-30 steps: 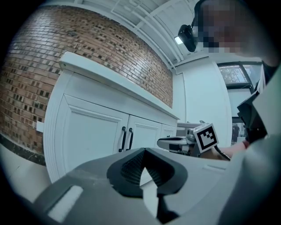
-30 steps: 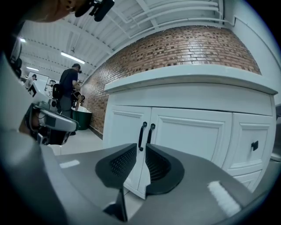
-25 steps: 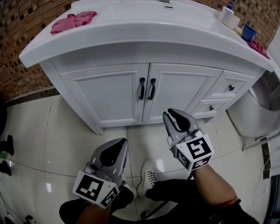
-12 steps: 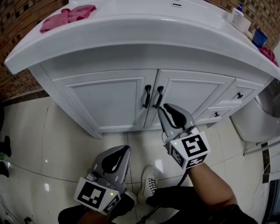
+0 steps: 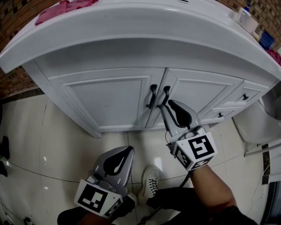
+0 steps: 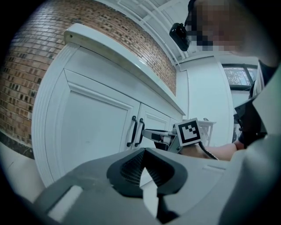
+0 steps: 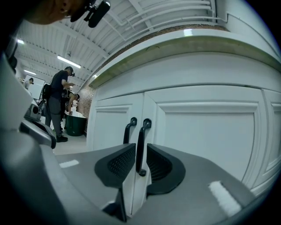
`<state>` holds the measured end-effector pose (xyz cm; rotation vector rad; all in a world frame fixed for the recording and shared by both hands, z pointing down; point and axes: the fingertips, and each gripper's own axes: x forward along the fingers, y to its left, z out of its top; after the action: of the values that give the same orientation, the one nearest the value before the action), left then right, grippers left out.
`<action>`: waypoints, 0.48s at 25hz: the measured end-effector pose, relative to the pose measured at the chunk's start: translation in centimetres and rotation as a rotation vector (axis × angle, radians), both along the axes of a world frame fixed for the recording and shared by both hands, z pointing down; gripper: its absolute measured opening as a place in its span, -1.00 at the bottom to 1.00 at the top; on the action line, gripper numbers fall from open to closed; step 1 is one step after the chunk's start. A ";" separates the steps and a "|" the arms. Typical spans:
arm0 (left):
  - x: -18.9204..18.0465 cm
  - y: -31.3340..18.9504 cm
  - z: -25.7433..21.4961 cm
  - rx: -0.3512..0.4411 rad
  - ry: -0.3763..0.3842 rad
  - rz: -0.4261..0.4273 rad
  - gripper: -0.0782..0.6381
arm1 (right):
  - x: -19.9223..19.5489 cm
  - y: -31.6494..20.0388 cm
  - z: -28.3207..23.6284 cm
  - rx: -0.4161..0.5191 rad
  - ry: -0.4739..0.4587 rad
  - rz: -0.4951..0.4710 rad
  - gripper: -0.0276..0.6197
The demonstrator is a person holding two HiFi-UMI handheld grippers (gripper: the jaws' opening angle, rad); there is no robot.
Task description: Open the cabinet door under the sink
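The white cabinet under the sink has two closed doors, the left door (image 5: 107, 99) and the right door (image 5: 197, 94). Each carries a black bar handle at the middle seam: the left handle (image 5: 152, 96) and the right handle (image 5: 165, 95). My right gripper (image 5: 167, 105) is open, its tips at the lower end of the right handle. In the right gripper view that right handle (image 7: 141, 145) stands in the gap of the right gripper (image 7: 139, 163). My left gripper (image 5: 126, 151) hangs low over the floor, away from the doors. The left gripper (image 6: 144, 153) has its pads touching, empty.
Small drawers (image 5: 243, 97) sit right of the doors, and a white toilet (image 5: 257, 125) stands beyond them. A pink cloth (image 5: 66, 6) and bottles (image 5: 246, 18) lie on the countertop (image 5: 131, 30). My shoe (image 5: 149, 182) is on the tiled floor. People (image 7: 58, 101) stand far off.
The right gripper has moved forward and up to the right door's handle. The view has closed in on the cabinet. The left gripper has stayed low.
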<state>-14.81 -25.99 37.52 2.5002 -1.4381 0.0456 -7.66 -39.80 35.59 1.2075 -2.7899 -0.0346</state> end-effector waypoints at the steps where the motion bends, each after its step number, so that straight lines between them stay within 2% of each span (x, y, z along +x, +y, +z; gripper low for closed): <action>1: 0.0 0.0 0.2 -0.002 0.002 0.000 -0.77 | 0.0 0.0 0.2 -0.009 0.001 0.002 -0.65; 12: -0.4 -0.1 0.1 0.000 0.007 -0.002 -0.77 | -1.4 -0.9 0.1 0.019 0.020 -0.001 -0.66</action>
<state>-15.20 -26.12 37.65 2.4963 -1.4384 0.0358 -9.03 -40.67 35.68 1.2028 -2.7791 -0.0724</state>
